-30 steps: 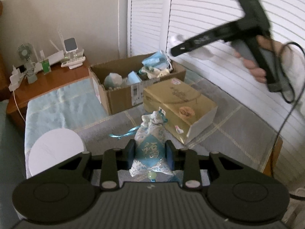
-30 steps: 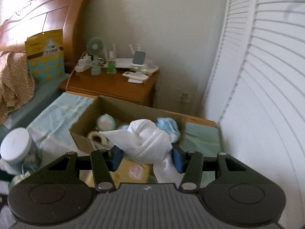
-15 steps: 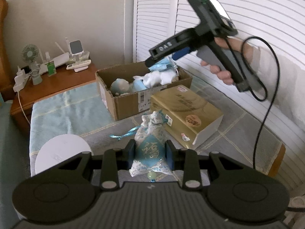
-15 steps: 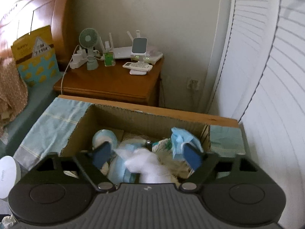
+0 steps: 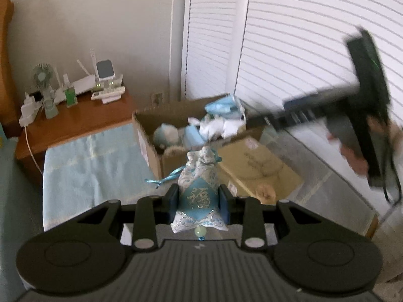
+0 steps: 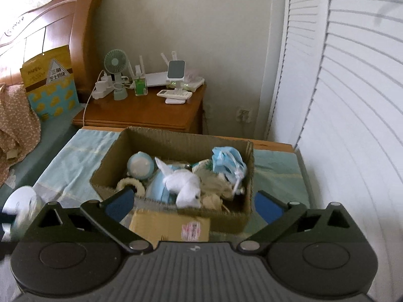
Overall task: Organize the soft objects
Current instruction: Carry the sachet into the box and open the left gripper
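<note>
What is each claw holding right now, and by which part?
The left claw is shut on the blue sachet, pinching its lower body from both sides. The right claw is open and holds nothing.

Left wrist view: right tongs (image 5: 254,122) at 3 o'clock motion-smeared, jaw state unreadable there; holding hand (image 5: 352,151) blurred too. Gold box (image 5: 257,171) print illegible, near end behind sachet (image 5: 199,193). Right wrist view: white jar (image 6: 20,201) at 9 o'clock blurred, partly behind tongs body.
</note>
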### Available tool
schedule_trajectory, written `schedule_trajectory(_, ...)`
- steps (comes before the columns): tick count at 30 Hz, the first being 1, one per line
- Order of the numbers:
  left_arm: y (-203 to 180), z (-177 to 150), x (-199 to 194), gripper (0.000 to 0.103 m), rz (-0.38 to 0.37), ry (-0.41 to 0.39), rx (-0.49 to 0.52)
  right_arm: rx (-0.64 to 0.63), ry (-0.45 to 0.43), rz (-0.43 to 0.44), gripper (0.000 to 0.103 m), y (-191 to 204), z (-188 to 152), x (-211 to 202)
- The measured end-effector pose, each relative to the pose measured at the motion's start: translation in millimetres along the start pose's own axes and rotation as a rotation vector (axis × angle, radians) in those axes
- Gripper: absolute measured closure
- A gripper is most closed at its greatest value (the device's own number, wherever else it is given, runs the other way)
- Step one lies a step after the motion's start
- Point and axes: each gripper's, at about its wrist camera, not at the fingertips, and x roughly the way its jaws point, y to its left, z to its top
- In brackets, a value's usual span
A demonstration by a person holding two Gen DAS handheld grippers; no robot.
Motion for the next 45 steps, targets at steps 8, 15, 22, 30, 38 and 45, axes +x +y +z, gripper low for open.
schedule_trajectory(8,-7,59,7,0.071,0.007,-0.049,0.051,0.034,-0.048,-0.008,0.000,-3,-39,-37)
schedule_trajectory(15,-17,116,43,0.071,0.019,-0.076,0.110,0.086,-0.043,0.025,0.000,-10,-65,-52)
schedule_trajectory(22,-24,142,99,0.071,0.038,-0.048,0.140,0.110,-0.047,0.019,0.000,-20,-69,-56)
schedule_trajectory(30,-17,122,151,0.071,0.068,0.073,0.137,0.100,-0.056,0.019,0.000,-22,-65,-59)
schedule_trajectory(38,0,111,167,0.053,0.084,0.116,0.089,0.094,-0.040,0.016,0.000,-20,-67,-54)
schedule_trajectory(45,-4,108,144,0.010,0.100,0.051,0.085,0.090,-0.042,0.015,0.000,-18,-66,-54)
